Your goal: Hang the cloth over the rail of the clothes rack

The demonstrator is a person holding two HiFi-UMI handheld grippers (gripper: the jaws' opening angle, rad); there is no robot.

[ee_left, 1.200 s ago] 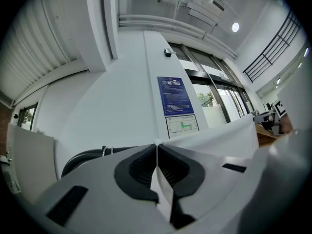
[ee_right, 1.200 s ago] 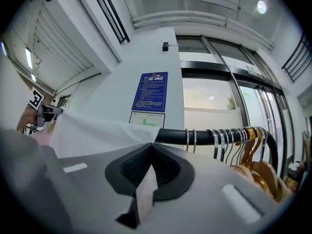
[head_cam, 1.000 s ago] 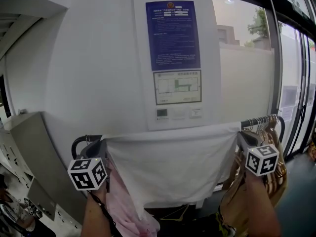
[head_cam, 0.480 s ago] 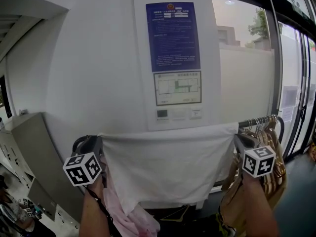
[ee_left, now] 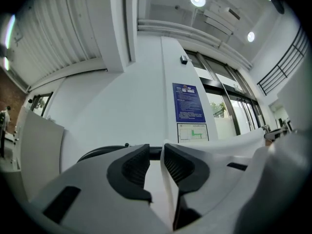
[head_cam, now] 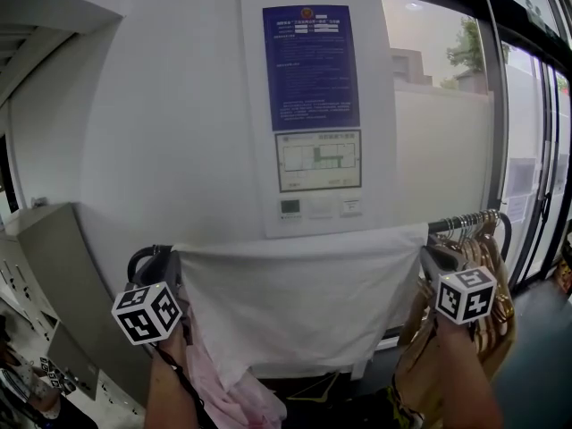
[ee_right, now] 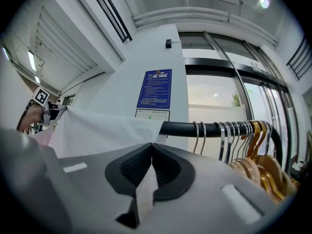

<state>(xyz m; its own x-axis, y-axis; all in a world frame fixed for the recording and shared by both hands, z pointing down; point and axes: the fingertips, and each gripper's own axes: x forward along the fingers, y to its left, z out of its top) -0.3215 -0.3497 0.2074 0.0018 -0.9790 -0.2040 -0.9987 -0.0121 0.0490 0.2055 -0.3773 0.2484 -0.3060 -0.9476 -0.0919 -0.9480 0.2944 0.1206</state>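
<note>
From the head view, the white cloth [head_cam: 304,302] hangs over the black rail [head_cam: 465,222] and spreads wide between the two tools. The left tool [head_cam: 174,259] is at its left top corner and the right tool [head_cam: 427,256] is at its right top corner. Hangers [head_cam: 487,266] hang on the rail just past the right tool, and a pink cloth [head_cam: 219,387] hangs low beside the left one. In the left gripper view, the tool has just been opening; its two sides stand apart, with the cloth's edge between them. In the right gripper view, the tool is pinched tight on the cloth's corner, right by the rail.
</note>
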